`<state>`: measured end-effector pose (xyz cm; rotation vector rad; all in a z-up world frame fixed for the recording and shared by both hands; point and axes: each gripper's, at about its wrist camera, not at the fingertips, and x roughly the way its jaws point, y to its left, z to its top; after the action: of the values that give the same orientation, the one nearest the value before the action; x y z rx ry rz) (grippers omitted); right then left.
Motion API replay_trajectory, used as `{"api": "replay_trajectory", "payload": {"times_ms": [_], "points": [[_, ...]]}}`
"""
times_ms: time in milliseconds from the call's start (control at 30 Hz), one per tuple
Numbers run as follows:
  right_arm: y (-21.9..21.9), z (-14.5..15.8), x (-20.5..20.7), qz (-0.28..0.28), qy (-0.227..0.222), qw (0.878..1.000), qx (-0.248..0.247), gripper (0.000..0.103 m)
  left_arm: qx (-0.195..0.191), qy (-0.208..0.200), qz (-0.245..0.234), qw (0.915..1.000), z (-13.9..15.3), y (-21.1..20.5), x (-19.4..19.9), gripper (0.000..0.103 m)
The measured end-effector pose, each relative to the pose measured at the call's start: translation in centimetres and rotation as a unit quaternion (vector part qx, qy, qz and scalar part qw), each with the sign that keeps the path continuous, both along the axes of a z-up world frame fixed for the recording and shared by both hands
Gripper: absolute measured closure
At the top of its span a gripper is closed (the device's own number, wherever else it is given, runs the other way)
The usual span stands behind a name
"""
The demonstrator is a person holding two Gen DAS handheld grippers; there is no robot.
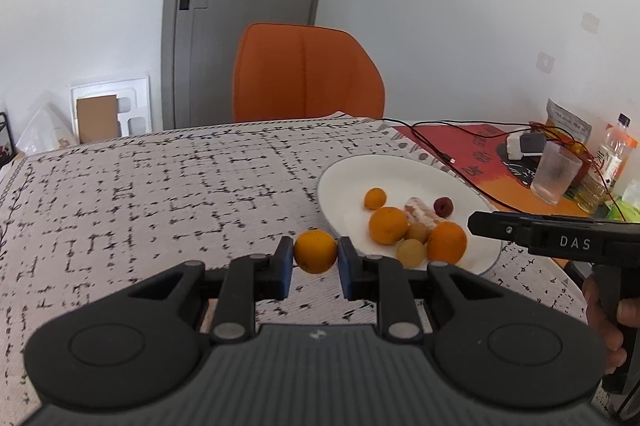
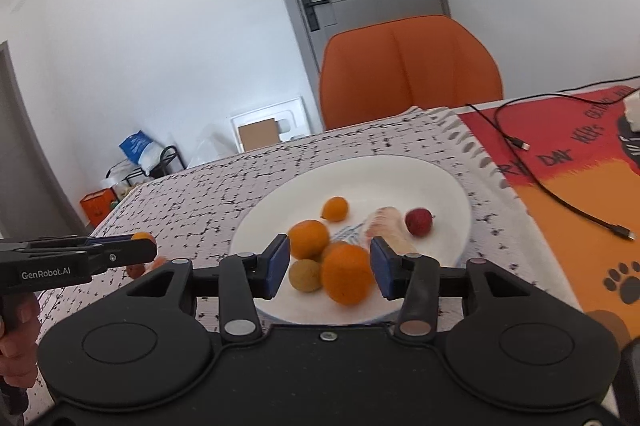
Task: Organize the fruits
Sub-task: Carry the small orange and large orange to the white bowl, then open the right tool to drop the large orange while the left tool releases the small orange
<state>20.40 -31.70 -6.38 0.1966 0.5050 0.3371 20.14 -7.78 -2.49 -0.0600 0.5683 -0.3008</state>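
The left gripper [image 1: 315, 260] held a small orange [image 1: 315, 251] clamped between its two blue pads, one on each side of the fruit, which looked lifted clear of the patterned tablecloth [image 1: 160, 194]. It hung just short of the near left rim of the white plate [image 1: 360, 170], probably so that the fruit could be carried over the rim and set down with the rest.

On the plate lay the gathered fruit: a small kumquat-like orange [image 1: 375, 198] toward the far side, a larger orange [image 1: 388, 225] in the middle, two pale yellowish round fruits [image 1: 411, 252] near the front rim, another orange [image 1: 447, 241] beside them, a red lychee-like fruit [image 1: 443, 206] at the right, and a pinkish item too blurred to name.

The right gripper [image 2: 329, 266] stood with its jaws apart and empty above the plate's near edge, over the front orange [image 2: 347, 280], seemingly waiting out of the way. Something small and reddish lay on the cloth near the left gripper, too blurred to identify.
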Motion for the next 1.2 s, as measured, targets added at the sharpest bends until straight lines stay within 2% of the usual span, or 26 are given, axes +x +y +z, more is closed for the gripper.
{"api": "replay_trajectory", "payload": {"times_ms": [233,367,767,1200], "points": [[-1.1,-0.1,-0.5,-0.003,-0.003,1.0,0.004,0.057,0.012,0.0,-0.016,0.9998,0.1,-1.4,1.0,0.081],[-1.3,-0.1,-0.7,-0.002,-0.004,1.0,0.001,0.052,0.019,-0.001,-0.025,0.9995,0.1,-2.2,1.7,0.081],[-1.8,-0.5,-0.8,0.001,-0.006,1.0,0.005,0.052,0.044,-0.003,-0.042,0.9981,0.0,-4.8,4.2,0.081],[-2.0,-1.1,-0.1,-0.003,0.004,1.0,0.01,0.05,0.046,0.003,-0.028,0.9985,-0.3,-5.5,5.3,0.076]]}}
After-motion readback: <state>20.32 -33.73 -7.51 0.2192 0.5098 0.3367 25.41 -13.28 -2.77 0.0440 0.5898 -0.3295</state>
